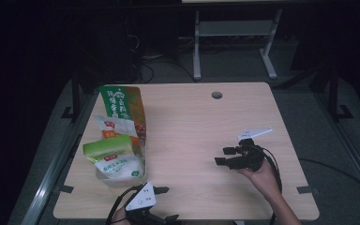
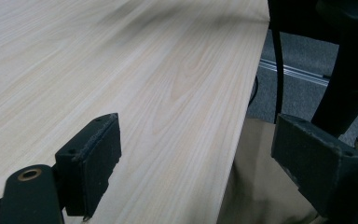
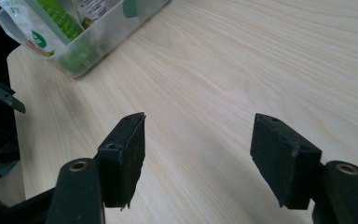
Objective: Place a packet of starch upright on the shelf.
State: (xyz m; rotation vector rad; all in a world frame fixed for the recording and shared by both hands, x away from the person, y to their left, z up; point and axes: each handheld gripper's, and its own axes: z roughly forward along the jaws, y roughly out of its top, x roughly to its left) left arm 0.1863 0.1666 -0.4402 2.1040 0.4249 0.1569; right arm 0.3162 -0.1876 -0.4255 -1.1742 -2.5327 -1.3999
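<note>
The right tool stands open over bare worktop, nothing between its jaws, which point toward the clear bin of food packets well ahead of them at the worktop's far side. The left tool is open too, empty, one jaw over the worktop's near edge and the bin just beside it.
</note>
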